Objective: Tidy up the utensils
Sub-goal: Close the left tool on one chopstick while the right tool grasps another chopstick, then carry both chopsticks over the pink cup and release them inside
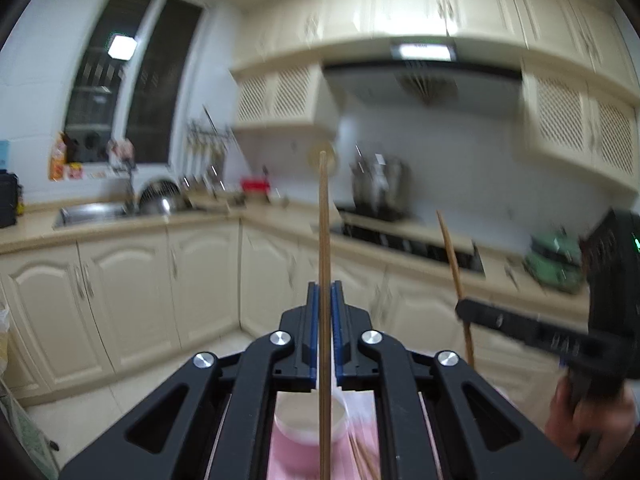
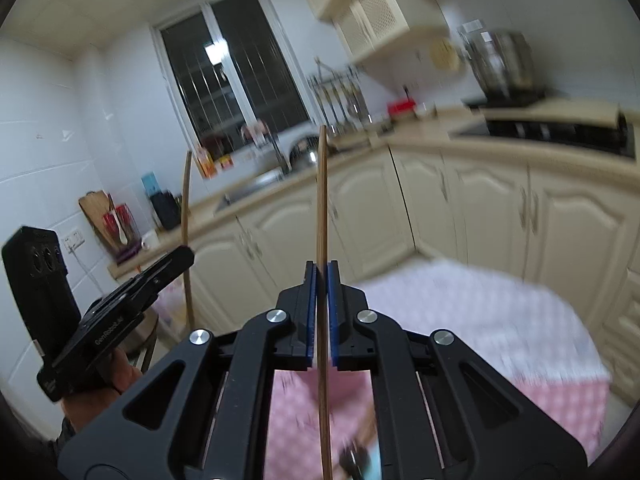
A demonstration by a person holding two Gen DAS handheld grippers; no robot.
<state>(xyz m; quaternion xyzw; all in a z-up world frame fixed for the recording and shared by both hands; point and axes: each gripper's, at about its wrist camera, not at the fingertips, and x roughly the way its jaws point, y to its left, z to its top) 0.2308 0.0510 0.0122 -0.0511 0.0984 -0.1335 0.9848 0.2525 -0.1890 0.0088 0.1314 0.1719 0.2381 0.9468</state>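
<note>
My left gripper (image 1: 325,292) is shut on a thin wooden chopstick (image 1: 324,248) that runs between its blue pads and sticks out ahead, roughly level. My right gripper (image 2: 321,270) is likewise shut on a second wooden chopstick (image 2: 321,200). In the left wrist view the right gripper (image 1: 464,312) shows at the right with its chopstick (image 1: 452,256) upright. In the right wrist view the left gripper (image 2: 188,254) shows at the left with its chopstick (image 2: 186,216). Below the left gripper sits a pink cup (image 1: 300,420) with more chopsticks (image 1: 362,456) beside it.
A pink checked tablecloth (image 2: 500,320) covers the table below. Cream cabinets (image 1: 132,288) and a counter with a sink (image 1: 92,212) and a hob (image 1: 404,240) lie ahead. A green pot (image 1: 556,256) stands at the right. A person's hand (image 1: 588,420) holds the right gripper.
</note>
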